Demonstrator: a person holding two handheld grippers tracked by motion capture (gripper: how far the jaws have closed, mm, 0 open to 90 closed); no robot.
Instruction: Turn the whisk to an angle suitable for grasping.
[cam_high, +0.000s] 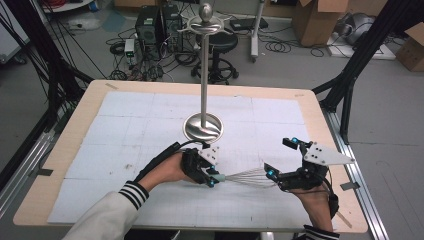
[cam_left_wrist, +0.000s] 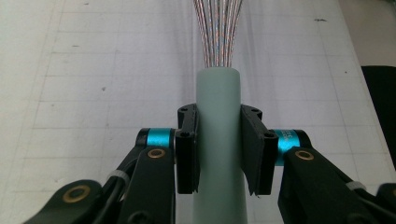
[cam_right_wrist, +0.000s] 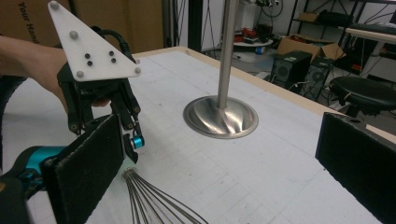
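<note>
A whisk (cam_high: 245, 176) lies low over the counter (cam_high: 65, 145), just in front of the metal stand (cam_high: 203, 125). The left gripper (cam_high: 212, 176) has its fingers (cam_left_wrist: 187, 154) clamped on the whisk's pale green handle (cam_left_wrist: 218, 140). The right gripper (cam_high: 280, 160) sits at the wire end, fingers (cam_right_wrist: 84, 172) spread wide, holding nothing.

One whisk (cam_high: 243, 176), pale green handle, near the table's front edge. One steel stand (cam_high: 203, 125) with a round base, mid table toward the back edge. Two grippers: left gripper (cam_high: 212, 176) and right gripper (cam_high: 280, 157), each with two black jaws. One white gridded mat (cam_high: 125, 130) on one wooden table (cam_high: 90, 97). Behind the back edge: two computer towers (cam_high: 159, 25), one black stool (cam_high: 220, 42), three cardboard boxes (cam_high: 315, 20)
</note>
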